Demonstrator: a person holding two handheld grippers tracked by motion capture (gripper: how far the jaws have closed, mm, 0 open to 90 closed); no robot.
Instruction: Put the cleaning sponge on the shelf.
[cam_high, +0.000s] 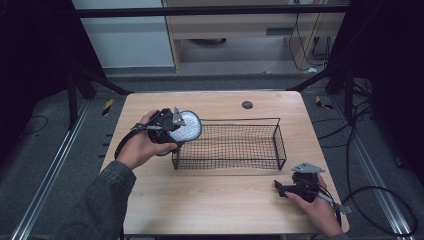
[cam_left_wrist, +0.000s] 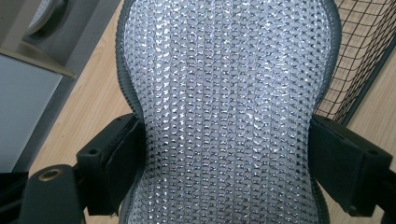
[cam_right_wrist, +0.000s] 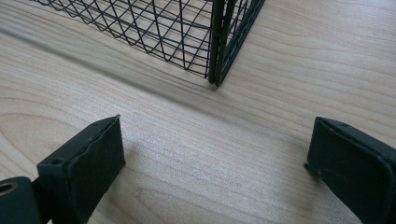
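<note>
**Left jaws clamped on mesh pad at basket end; right jaws wide over bare surface**

Right gripper (cam_high: 295, 187): held in the person's right hand (cam_high: 315, 210) low over the wooden surface (cam_high: 220, 200), near its front right corner. In the right gripper view its jaws stand wide apart with bare wood between them. Ahead of the jaws, slightly toward the left one, stands a corner post of the black wire basket (cam_right_wrist: 217, 42), apart from both jaws.

Wire basket (cam_high: 235, 142): rectangular, resting mid-surface, its long side running left to right. Through the wire the interior appears bare.

Left gripper (cam_high: 167, 127): held in the person's left hand (cam_high: 142, 147) at the basket's left end. Its jaws grip a silver-white mesh-textured pad (cam_left_wrist: 229, 112) with a dark grey rim, one jaw pressing each side at the pad's narrowed waist. In the high view the pad (cam_high: 186, 126) is a rounded shape sitting over the basket's left end. Whether it touches the wire cannot be told. Basket mesh shows past the right jaw.

Beyond the basket, a small dark round disc (cam_high: 247, 104) is set in the surface near the far edge.
</note>
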